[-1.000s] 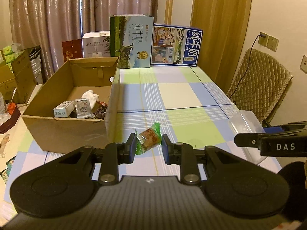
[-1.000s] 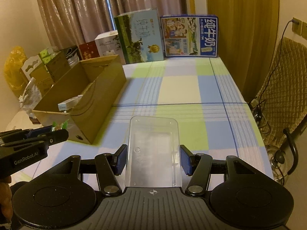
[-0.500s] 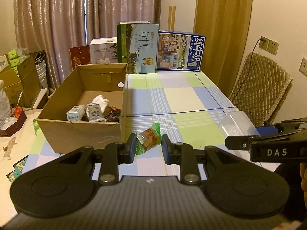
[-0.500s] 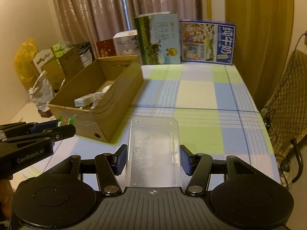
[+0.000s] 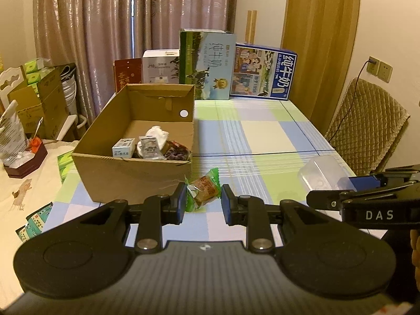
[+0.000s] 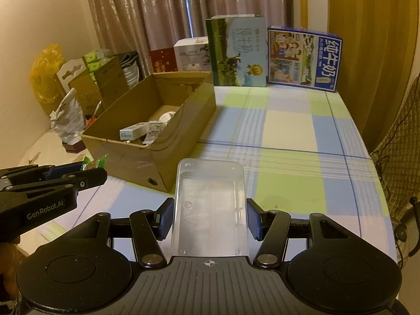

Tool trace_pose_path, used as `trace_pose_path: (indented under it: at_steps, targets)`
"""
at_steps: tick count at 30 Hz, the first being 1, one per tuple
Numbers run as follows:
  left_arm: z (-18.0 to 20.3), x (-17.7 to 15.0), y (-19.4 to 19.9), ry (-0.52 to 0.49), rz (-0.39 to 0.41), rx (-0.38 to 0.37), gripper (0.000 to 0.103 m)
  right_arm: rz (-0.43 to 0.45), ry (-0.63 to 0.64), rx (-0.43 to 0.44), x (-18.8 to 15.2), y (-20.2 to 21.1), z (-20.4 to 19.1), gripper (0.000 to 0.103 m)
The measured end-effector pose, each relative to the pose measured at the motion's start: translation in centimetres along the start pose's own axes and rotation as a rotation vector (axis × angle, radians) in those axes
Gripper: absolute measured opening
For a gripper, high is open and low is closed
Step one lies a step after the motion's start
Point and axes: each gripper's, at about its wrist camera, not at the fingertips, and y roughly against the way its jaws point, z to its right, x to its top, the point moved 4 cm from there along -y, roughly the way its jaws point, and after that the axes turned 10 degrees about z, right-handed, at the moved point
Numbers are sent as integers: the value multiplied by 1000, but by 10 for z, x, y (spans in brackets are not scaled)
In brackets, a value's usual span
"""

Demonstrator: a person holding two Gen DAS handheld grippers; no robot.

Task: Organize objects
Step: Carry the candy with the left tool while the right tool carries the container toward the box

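Two handheld grippers hover above a checked table (image 5: 262, 136), which carries an open cardboard box (image 5: 136, 176) at its left side. Compared with a second ago, both views sit higher and further back, showing more of the box's inside. The right gripper (image 6: 209, 219) is clamped on a clear plastic tray (image 6: 210, 207), its long axis pointing straight ahead. The left gripper (image 5: 203, 200) is closed on a green-edged snack packet (image 5: 203, 187), tilted up toward the right, just in front of the box.

Both hand-held grippers (image 5: 202, 202) (image 6: 208, 219) clamped, held level
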Motion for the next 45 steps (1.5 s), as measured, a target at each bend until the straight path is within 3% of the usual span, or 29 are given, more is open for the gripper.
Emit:
trace_pose_path:
  at_steps: [18,45]
  targets:
    - [-11,-2,3,11,-5,10,23,-6,12,30,2,-11,-11,54]
    - [-58,12,2,14,-3,68,23,4,55,90,18,-35,-47,54]
